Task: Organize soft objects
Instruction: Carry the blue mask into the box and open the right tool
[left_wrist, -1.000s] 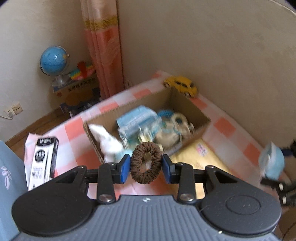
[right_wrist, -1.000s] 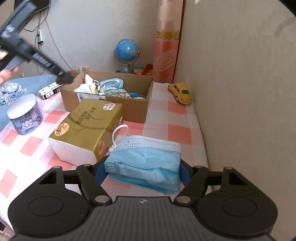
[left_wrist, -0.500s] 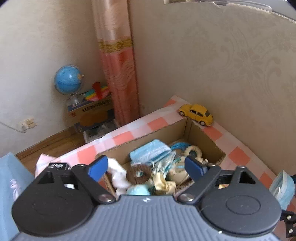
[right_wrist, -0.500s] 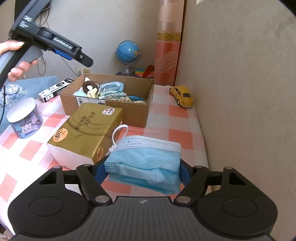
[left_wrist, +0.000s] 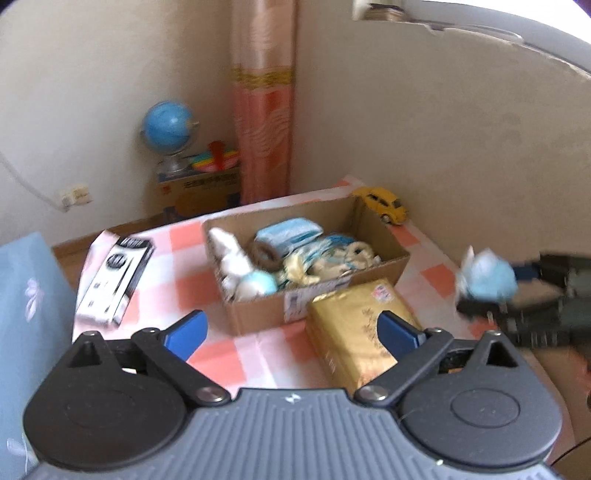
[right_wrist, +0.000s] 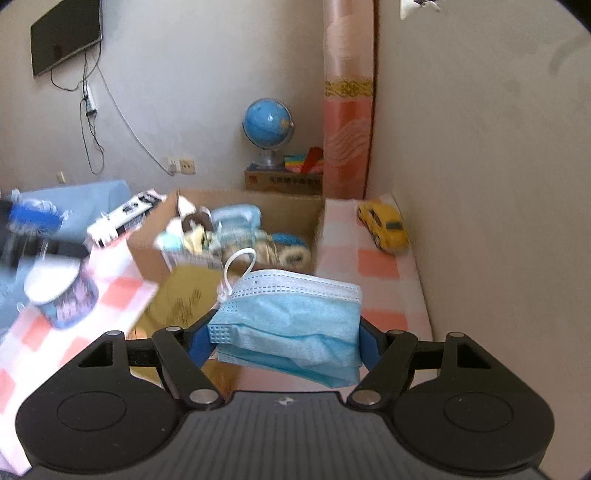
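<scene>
Step in hand: right tool (right_wrist: 284, 341), clamped on the blue face mask (right_wrist: 291, 328), carries it toward the cardboard box (right_wrist: 236, 206) at frame centre. Left tool (left_wrist: 291, 332) has just opened, jaws wide, nothing between them. Next: position the mask over the box, then release.

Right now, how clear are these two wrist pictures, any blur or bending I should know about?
Left wrist view: mostly readable, but the right gripper at the right edge is smeared by motion, and the cardboard box is slightly soft. Right wrist view: the blue mask is sharp, while the jar and tablecloth on the left streak. Both bend straight walls, fisheye style. Soft daylight, no glare.
</scene>
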